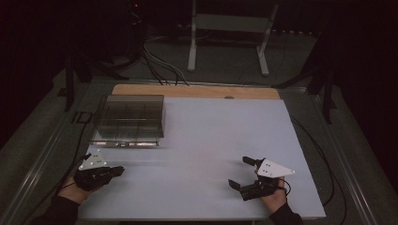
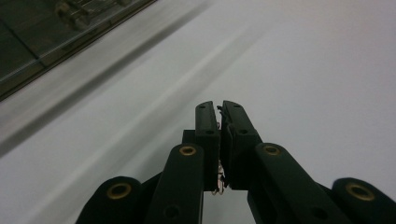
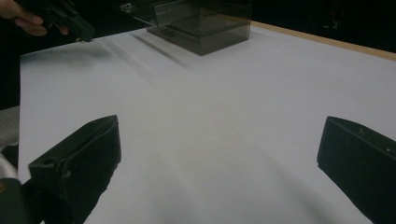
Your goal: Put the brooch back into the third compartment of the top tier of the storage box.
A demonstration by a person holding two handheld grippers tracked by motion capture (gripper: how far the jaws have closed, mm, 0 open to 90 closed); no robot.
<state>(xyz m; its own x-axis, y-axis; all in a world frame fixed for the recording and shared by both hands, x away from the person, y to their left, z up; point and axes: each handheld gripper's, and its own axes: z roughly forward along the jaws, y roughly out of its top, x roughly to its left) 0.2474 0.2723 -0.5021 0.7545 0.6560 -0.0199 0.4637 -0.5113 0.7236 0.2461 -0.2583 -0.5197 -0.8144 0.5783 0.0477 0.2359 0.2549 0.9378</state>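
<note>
A smoky clear box [image 1: 129, 119] with several compartments stands at the back left of the white table [image 1: 211, 136]; its lid lies open toward the front. It also appears in the left gripper view [image 2: 28, 51] and the right gripper view [image 3: 201, 23]. My left gripper [image 1: 119, 171] lies at the front left, in front of the box, its jaws shut together [image 2: 219, 105]. A thin glint of wire shows in the seam between them; I cannot tell what it is. My right gripper [image 1: 238, 171] rests at the front right, open wide [image 3: 219, 126] over bare table.
A wooden strip [image 1: 197, 91] runs along the table's far edge. Behind it stands a white metal frame [image 1: 230, 28], with cables [image 1: 159, 65] on the dark floor. The left hand and gripper [image 3: 70, 23] show far off in the right gripper view.
</note>
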